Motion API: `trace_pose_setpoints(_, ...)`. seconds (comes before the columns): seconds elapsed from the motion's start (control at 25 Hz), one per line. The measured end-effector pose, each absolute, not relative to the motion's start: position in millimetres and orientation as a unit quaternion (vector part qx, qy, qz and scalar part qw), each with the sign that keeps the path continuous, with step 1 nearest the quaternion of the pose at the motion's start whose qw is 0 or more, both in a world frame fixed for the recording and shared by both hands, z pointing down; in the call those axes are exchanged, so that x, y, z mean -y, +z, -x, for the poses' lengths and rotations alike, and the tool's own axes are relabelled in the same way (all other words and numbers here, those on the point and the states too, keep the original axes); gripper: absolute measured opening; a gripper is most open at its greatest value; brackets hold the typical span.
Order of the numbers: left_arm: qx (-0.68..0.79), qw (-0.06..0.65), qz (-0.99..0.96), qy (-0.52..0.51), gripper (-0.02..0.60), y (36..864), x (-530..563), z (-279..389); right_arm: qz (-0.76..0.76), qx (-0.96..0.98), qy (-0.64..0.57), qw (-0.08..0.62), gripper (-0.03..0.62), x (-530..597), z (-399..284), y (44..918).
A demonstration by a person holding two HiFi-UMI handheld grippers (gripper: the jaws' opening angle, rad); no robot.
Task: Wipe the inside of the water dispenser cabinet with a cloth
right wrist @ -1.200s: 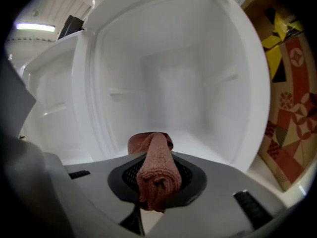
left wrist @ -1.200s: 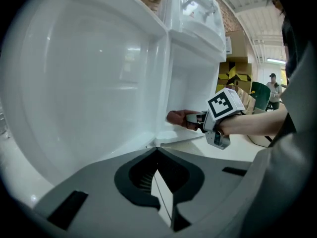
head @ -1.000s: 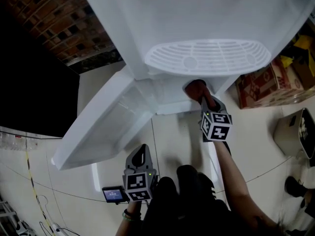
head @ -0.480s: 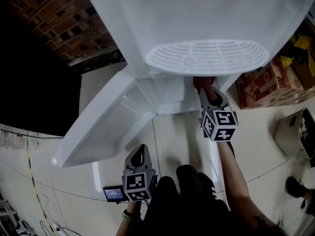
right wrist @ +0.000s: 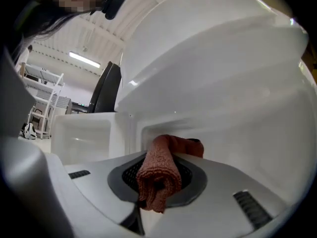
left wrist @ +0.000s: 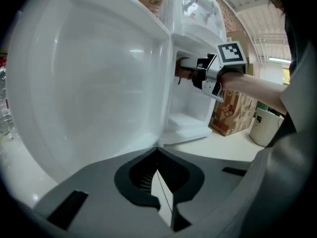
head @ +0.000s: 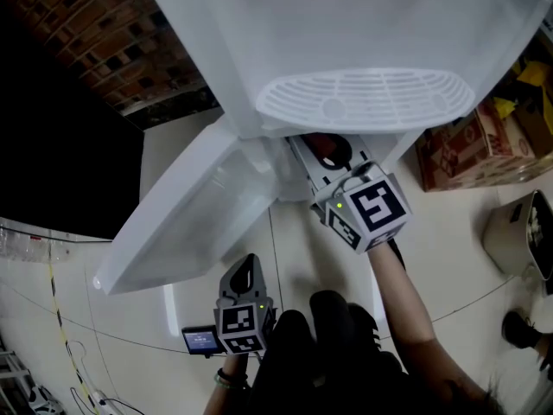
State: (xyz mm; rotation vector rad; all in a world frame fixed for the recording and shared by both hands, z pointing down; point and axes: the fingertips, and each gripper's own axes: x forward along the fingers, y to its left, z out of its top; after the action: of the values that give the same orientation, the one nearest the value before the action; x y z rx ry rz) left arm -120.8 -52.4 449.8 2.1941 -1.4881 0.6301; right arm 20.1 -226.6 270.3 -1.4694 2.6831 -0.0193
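Note:
The white water dispenser [head: 363, 24] stands ahead with its lower cabinet door [head: 186, 219] swung open to the left. My right gripper [head: 321, 152] reaches into the cabinet opening [left wrist: 190, 100] under the drip grille [head: 367, 98], shut on a reddish-brown cloth [right wrist: 158, 175] [head: 327, 148] that lies against the upper inside of the cabinet. The left gripper view shows that gripper [left wrist: 185, 68] in the upper part of the cabinet, cloth hidden there. My left gripper [head: 249, 275] hangs low near my body, jaws shut and holding nothing [left wrist: 161, 195], pointing at the open door [left wrist: 84, 78].
A cardboard box [head: 471, 150] sits right of the dispenser, and a pale bin [head: 518, 232] stands further right on the floor. A brick wall [head: 95, 37] is at the upper left. A small screen device [head: 200, 341] hangs by my left wrist.
My right gripper has swung left and turned inside the cabinet opening, dragging the cloth leftward under the grille. The left gripper has stayed put.

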Motion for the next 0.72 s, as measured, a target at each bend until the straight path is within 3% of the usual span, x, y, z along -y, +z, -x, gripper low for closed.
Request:
trace_pose_setpoints(0.48,0.538,0.212,-0.785,0.222,-0.011,452,53,129,0.463,-0.864,-0.158,-0.116,0.078,215,-10,449)
trace_pose_setpoints(0.72,0.542,0.214,-0.782,0.222,-0.011,452,52,135,0.457,-0.861,-0.166,-0.148,0.078,215,-13,469)
